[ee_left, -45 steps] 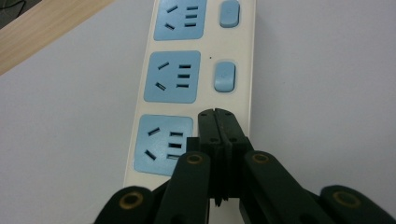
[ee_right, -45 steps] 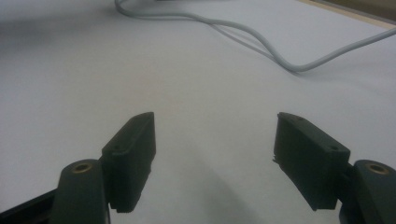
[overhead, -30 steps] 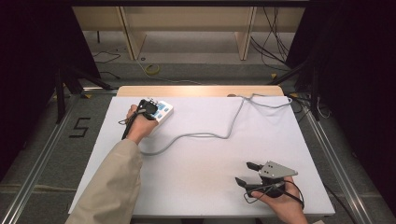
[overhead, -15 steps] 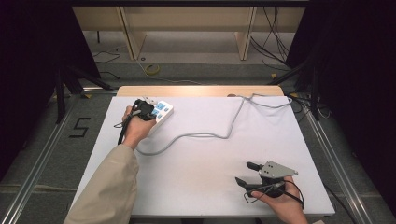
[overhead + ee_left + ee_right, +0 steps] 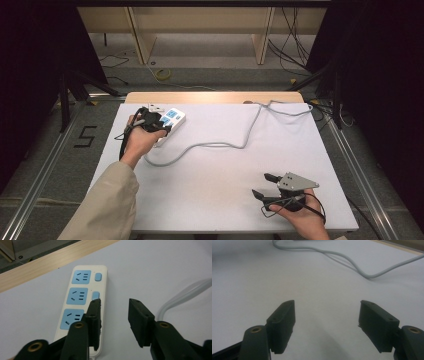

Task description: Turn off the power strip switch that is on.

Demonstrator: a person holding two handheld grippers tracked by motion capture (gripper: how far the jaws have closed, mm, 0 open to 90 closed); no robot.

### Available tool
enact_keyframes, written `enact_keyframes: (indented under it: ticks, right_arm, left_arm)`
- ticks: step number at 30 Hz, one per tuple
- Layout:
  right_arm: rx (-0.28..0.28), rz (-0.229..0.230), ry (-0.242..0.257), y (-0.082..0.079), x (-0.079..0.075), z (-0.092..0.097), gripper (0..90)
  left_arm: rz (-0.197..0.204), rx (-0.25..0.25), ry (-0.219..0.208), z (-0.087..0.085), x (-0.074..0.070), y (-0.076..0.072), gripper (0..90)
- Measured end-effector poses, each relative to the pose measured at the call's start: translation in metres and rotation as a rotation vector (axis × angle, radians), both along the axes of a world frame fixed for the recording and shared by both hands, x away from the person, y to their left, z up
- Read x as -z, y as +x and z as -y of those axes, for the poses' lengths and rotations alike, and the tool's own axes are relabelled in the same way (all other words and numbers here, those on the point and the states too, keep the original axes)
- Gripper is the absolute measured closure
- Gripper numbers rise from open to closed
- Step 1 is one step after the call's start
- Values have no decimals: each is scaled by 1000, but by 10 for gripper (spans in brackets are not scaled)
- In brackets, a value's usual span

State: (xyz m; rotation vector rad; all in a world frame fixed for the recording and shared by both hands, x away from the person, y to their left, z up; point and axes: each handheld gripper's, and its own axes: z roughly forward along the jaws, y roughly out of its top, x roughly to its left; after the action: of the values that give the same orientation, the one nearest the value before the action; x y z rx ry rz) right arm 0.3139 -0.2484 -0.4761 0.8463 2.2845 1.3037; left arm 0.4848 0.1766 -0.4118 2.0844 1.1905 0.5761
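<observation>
As we slid the left gripper (image 5: 113, 315) leftward, jaws spread, over the power strip (image 5: 169, 121) at the table's (image 5: 225, 175) far left, pressing a switch looked next; our right gripper (image 5: 265, 186) idled, spread.

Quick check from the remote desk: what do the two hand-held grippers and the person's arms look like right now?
Both hand-held grippers have black, blocky jaws with brass-coloured pivot rivets. The right hand-held gripper carries a grey three-cornered plate on top, with a thin black cable looping around the hand. The left hand-held gripper is black, trailing a black cable. The left arm wears a beige sleeve.
</observation>
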Motion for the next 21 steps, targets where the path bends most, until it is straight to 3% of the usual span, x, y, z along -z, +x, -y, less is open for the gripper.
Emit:
enact_keyframes:
  ticks: [5,8,9,17,21]
  right_arm:
    - [6,-1,0,0,0,1,305]
    - [2,-2,0,0,0,0,305]
    - [2,-2,0,0,0,0,305]
    - [3,-5,-1,0,1,0,304]
    - [2,-7,-4,0,1,-1,304]
  left_arm:
    - [26,2,-22,-2,0,-16,432]
    - [32,20,-41,-2,1,-28,383]
    - [34,28,-30,-2,2,-33,365]
    - [94,124,-28,-5,20,-78,295]
    - [117,148,-59,-9,31,-103,282]
